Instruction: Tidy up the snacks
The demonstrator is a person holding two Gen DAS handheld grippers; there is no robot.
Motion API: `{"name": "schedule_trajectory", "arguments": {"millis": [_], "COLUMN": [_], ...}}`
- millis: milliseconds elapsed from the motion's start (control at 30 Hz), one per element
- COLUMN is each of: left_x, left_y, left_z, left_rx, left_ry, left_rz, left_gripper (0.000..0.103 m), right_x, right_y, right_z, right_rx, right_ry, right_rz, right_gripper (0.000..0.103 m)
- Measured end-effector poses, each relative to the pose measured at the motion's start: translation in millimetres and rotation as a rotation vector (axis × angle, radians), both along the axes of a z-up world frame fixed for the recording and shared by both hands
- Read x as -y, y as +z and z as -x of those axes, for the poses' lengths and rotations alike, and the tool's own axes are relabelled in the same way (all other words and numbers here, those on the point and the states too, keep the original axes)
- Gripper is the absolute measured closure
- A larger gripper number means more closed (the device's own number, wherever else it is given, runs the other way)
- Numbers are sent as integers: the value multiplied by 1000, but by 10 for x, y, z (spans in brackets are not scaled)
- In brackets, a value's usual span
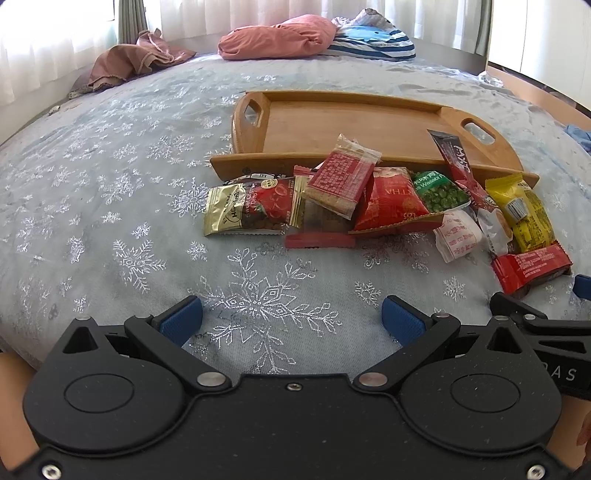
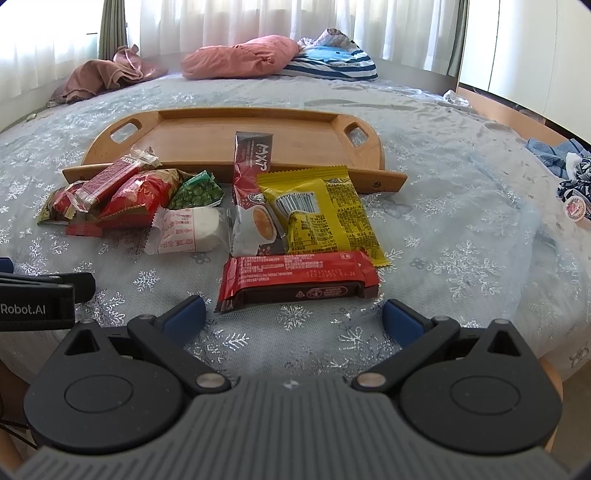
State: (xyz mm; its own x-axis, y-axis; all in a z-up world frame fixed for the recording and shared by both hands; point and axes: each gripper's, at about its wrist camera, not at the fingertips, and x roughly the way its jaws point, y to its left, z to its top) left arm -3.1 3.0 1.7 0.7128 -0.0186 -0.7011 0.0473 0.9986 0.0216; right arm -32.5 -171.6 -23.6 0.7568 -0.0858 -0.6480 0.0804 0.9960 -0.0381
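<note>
Bedspread (image 2: 461,229) strewn with snack packets (image 2: 192,221), heaped before an unfilled wooden tray (image 2: 221,110).
Left gripper (image 1: 291,321) and right gripper (image 2: 293,319) are held wide open, empty, ready for sorting.

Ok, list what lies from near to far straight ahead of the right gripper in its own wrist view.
Right gripper → red bar wrapper → yellow packet → wooden tray → pink pillow → white curtains.
</note>
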Motion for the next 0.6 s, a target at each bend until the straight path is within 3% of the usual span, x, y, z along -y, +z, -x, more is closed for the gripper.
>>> {"name": "schedule_trajectory", "arguments": {"millis": [267, 433, 600], "left_x": [43, -23, -50], "left_y": [-5, 81, 195], "left_z": [34, 15, 48], "left_rx": [16, -4, 44], "left_ry": [6, 1, -26], "left_rz": [-16, 40, 46], "left_gripper": [0, 1, 4], "right_x": [-27, 13, 74], "right_y": [-4, 26, 78], "right_z": [39, 89, 104], "right_rx": [24, 54, 71], "right_ry": [-5, -2, -1], "right_rz": [11, -10, -51], "right_gripper": [0, 0, 0]}}
